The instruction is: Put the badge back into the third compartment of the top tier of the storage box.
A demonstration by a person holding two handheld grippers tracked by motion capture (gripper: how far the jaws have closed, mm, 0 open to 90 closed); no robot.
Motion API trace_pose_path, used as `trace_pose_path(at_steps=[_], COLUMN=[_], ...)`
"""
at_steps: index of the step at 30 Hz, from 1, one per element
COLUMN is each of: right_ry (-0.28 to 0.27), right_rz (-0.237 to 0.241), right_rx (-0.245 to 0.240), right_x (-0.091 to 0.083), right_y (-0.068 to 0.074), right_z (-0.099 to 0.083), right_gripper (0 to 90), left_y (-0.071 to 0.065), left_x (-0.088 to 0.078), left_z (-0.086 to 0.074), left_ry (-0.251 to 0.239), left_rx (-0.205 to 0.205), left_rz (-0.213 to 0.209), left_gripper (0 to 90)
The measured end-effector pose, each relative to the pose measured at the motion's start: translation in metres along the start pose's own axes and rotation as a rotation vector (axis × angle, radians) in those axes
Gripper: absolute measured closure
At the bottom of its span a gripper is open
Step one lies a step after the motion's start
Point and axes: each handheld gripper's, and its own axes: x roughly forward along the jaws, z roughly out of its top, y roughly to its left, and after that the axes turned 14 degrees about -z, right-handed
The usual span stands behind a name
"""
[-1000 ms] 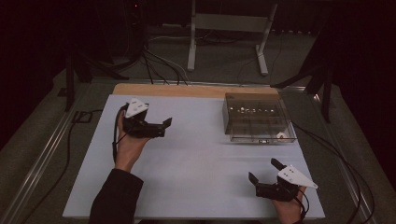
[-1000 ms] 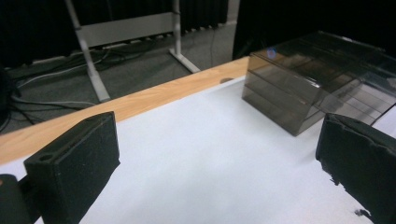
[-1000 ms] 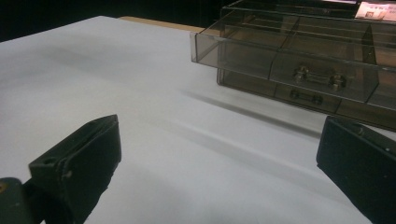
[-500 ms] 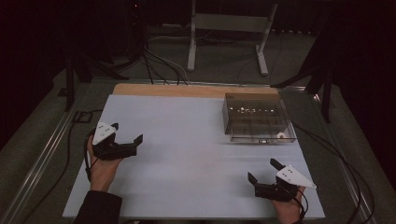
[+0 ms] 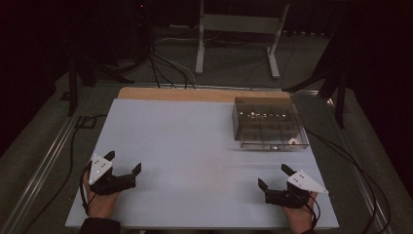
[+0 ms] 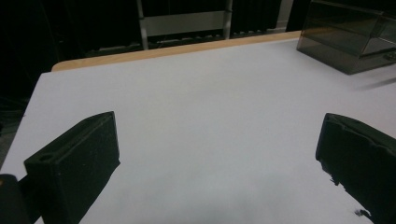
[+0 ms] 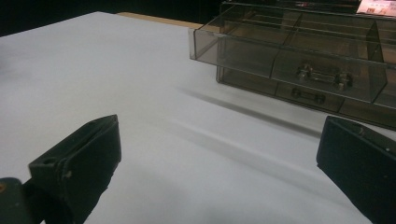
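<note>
A clear smoky plastic drawer box (image 5: 269,127) stands at the back right of the white table top (image 5: 195,146). It appears again in the right gripper view as the drawer box (image 7: 308,60), with small metal parts in its compartments, and at the top right of the left gripper view as the same box (image 6: 355,35). My left gripper (image 5: 124,162) rests near the front left corner, open and empty. My right gripper (image 5: 274,176) rests near the front right edge, also open and empty. Each gripper's own view shows its jaws wide apart over bare table.
A wooden strip (image 5: 195,94) runs along the table's far edge. Cables (image 5: 160,66) and a white metal stand (image 5: 238,29) lie on the dark floor behind. A metal rail (image 5: 44,165) borders the table's left side.
My left gripper has drawn back from the middle left of the table toward the front left corner. The right gripper has stayed in place.
</note>
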Motion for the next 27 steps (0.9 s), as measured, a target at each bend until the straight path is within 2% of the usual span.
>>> trace_pose_path(at_steps=[11, 17, 21, 27], right_ry=[0.003, 0.016, 0.030, 0.049], right_rz=[-0.005, -0.012, -0.021, -0.025], right_rx=[0.004, 0.007, 0.001, 0.007], right_x=[0.003, 0.006, 0.009, 0.011], right_y=[-0.002, -0.005, -0.006, -0.007], right_z=[0.001, 0.000, -0.001, -0.002], right_gripper=[0.0, 0.0, 0.0, 0.0], left_y=[-0.002, -0.001, -0.003, -0.001], left_x=[-0.008, -0.012, -0.011, -0.012], left_z=[-0.012, -0.016, -0.017, -0.018], left_ry=[0.006, -0.002, 0.011, 0.012], left_rx=[0.004, -0.020, -0.019, -0.032], left_rz=[0.032, 0.023, 0.011, 0.017], left_gripper=[0.5, 0.4, 0.4, 0.5])
